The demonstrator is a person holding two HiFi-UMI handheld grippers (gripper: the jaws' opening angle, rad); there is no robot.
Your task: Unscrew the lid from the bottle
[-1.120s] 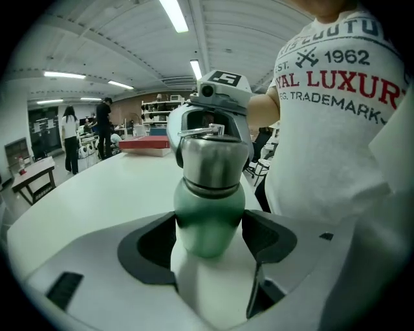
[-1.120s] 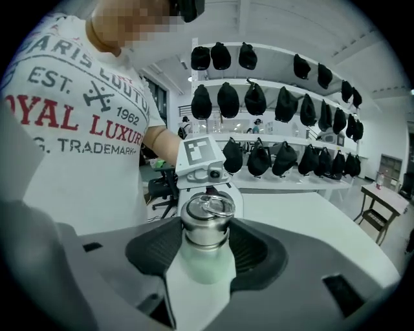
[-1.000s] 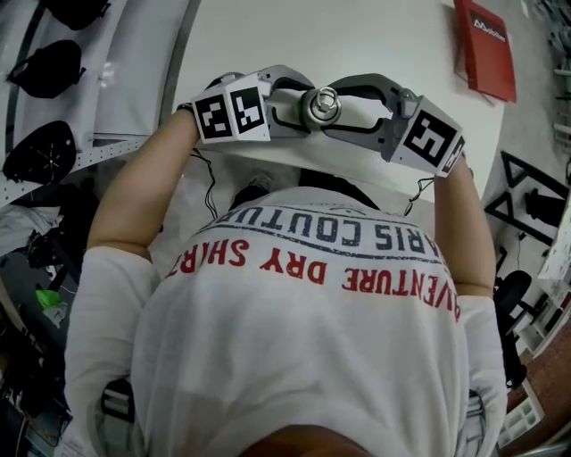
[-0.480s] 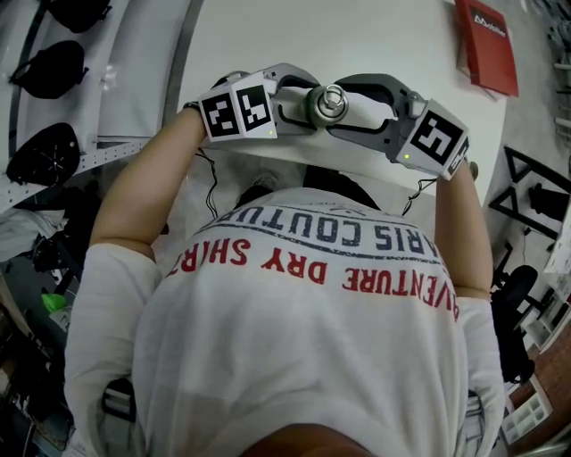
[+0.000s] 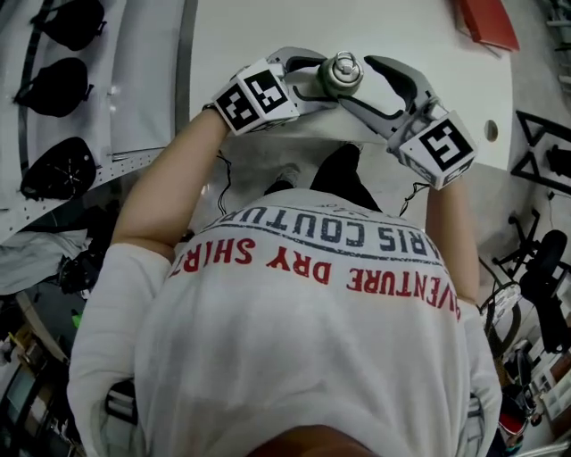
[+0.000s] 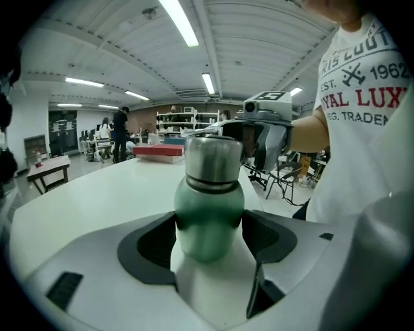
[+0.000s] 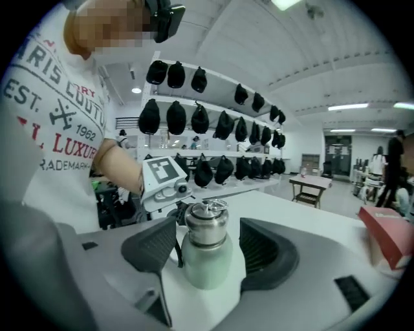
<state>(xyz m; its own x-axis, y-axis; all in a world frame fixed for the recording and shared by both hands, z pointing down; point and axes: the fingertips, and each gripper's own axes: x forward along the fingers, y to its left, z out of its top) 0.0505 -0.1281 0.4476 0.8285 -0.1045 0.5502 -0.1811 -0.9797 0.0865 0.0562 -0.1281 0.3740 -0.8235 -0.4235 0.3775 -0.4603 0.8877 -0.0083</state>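
Bottle: upright at the near edge of the white table, in front of the person's chest, with the lid seated on the neck. No view shows whether its base rests on the tabletop.

Left gripper: clamped on the bottle's green body. Both dark pads press the rounded shoulder just below the steel collar.

Right gripper: released. Its jaws have just been opening. The lid and neck stand between them, with a clear gap on the right-hand side and the left pad close but not gripping.

View differences:
- Head view: only the lid's top, seen from above as a round metal disc between the two grippers. The body is hidden.
- Left gripper view: the body colour and the lid's plain side wall show, but not the lid's top.
- Right gripper view: a thin wire loop lies on the lid's top, and the left gripper's marker cube sits just behind the bottle.

Materials and shapes:
- Body: matte pale green, bulbous, narrowing to the neck.
- Lid: brushed steel, cylindrical, with a ridge at its base.
- Pads: dark, ribbed and concave.
- Gripper shells: smooth grey-white plastic.

Background: a red box lies further along the table, and black caps hang in rows on a wall rack.
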